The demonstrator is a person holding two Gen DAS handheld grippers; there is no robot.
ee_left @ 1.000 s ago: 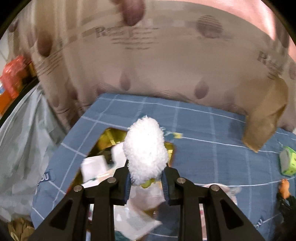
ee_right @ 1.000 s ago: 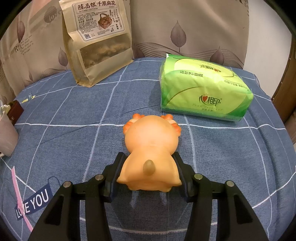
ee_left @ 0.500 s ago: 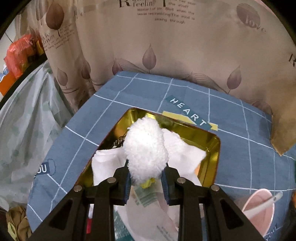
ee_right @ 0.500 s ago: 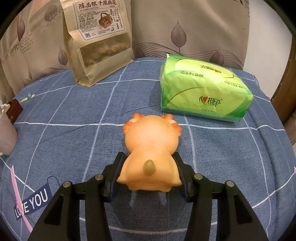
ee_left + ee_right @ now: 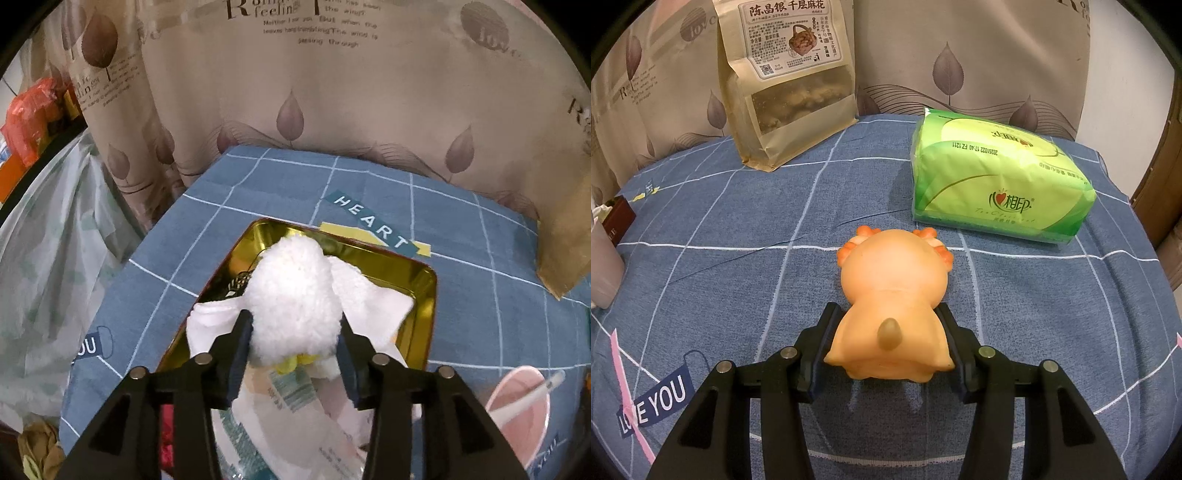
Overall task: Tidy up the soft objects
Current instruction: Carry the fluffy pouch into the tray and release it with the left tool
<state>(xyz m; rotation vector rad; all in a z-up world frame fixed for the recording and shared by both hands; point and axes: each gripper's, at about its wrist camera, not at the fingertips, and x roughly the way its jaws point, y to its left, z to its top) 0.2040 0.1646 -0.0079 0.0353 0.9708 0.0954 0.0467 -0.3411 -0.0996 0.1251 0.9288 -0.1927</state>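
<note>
White fluffy toy (image 5: 295,302) hides tin (image 5: 430,295) contents btwn opening left fingers (image 5: 242,339); right fingers (image 5: 827,332) grip orange toy (image 5: 892,291).

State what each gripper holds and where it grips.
Left gripper: jaws opening around the white fluffy toy, at its lower sides, over the gold tin. Right gripper: shut on the orange toy, at its rear flanks.

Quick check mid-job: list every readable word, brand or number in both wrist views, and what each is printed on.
"HEART": tablecloth patch
"LOVE YOU": tablecloth patch
"Roman feeling": curtain; lines beside it too blurred
"陈昌银 千层麻花": snack bag; fine print too small
"心相印", "20251022 17:40 FZ 1211": green tissue pack
Packets in gold tin: unreadable
</note>
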